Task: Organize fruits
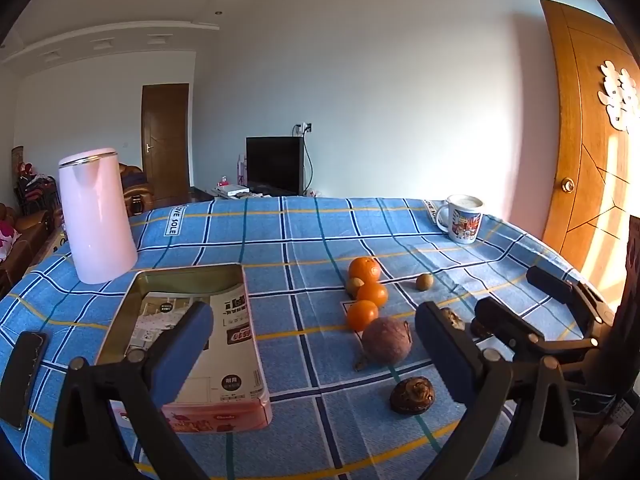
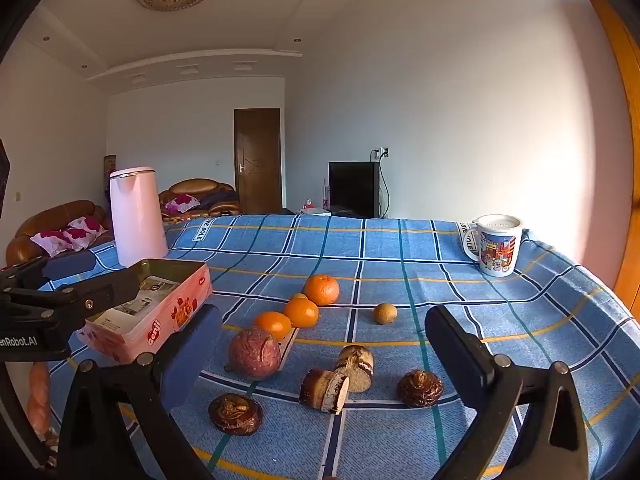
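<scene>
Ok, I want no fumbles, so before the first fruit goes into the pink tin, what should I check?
1. Left gripper open, empty: ok.
2. Right gripper open, empty: ok.
3. Open pink rectangular tin ready to take fruit: not ok, printed paper lies inside.
4. Three round orange tangerines unobstructed on the blue checked tablecloth: ok.
5. Purple wrinkled passion fruit resting apart from both grippers: ok.
6. Tin's depth: cannot tell.

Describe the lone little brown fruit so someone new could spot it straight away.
Start at the printed mug in the far right corner of the blue checked tablecloth. Come toward the camera to the row of three oranges. The small tan-brown round fruit sits alone just right of them, touching nothing, smaller and duller than any orange.
</scene>
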Motion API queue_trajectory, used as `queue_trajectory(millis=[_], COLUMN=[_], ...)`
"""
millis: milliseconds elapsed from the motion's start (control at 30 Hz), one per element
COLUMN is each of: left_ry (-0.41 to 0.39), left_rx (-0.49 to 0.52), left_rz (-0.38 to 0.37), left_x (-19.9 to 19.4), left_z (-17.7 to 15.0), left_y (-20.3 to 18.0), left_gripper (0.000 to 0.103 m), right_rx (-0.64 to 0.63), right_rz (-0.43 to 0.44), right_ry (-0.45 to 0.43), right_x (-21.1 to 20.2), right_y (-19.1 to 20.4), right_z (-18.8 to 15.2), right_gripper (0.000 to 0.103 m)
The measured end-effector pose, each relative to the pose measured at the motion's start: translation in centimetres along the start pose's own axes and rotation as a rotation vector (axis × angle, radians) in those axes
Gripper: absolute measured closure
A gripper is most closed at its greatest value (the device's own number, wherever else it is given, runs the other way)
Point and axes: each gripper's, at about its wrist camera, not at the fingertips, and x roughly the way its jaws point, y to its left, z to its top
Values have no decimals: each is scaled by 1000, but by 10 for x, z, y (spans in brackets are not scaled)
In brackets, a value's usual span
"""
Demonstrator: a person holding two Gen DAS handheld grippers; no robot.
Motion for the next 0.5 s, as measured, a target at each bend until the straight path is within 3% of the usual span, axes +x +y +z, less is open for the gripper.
queue_trajectory(millis=[500], left_ry=[6], left_rx=[0], left_rz=[0], left_x=[0], left_z=[0], left_y=[-2], left_gripper=[0], right_rx=[3], right_rz=[7], right_ry=[6], right_x=[0], right_y=[1], right_z=[-1], right_gripper=[1])
